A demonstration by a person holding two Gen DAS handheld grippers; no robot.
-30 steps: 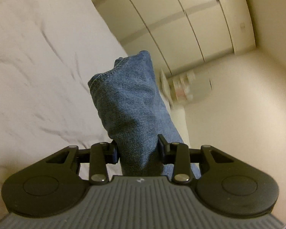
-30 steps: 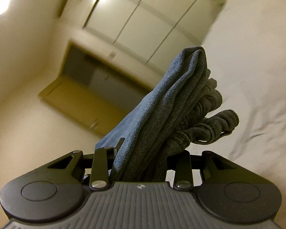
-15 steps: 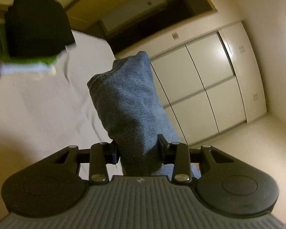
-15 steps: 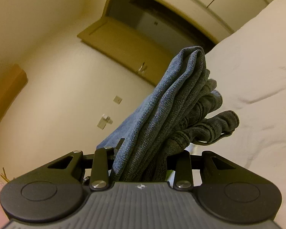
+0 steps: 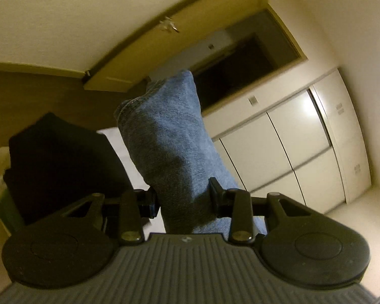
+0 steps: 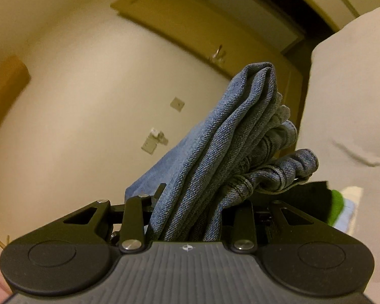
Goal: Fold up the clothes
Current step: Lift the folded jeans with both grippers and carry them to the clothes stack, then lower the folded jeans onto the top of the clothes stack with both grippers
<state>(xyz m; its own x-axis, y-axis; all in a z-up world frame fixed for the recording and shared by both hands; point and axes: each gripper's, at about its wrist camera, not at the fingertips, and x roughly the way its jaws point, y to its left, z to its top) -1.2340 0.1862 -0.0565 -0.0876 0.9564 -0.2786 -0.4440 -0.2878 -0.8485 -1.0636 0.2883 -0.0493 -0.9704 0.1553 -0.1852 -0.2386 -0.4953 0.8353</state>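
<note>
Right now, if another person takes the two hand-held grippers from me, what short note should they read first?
Left hand-held gripper: shut on the jeans, on a thick bundle of denim.
Right hand-held gripper: shut on the jeans, on several bunched layers with seams.
The jeans are lifted, off the bed sheet.
A stack of folded clothes, black on top, lies on the bed close by.
Done: jeans look folded into a bundle. Left: probably set them down and release both grippers.

Your left tool [image 5: 183,197] is clamped on the jeans [image 5: 169,147], tilted upward; your right tool [image 6: 190,210] grips them likewise, raised.
</note>
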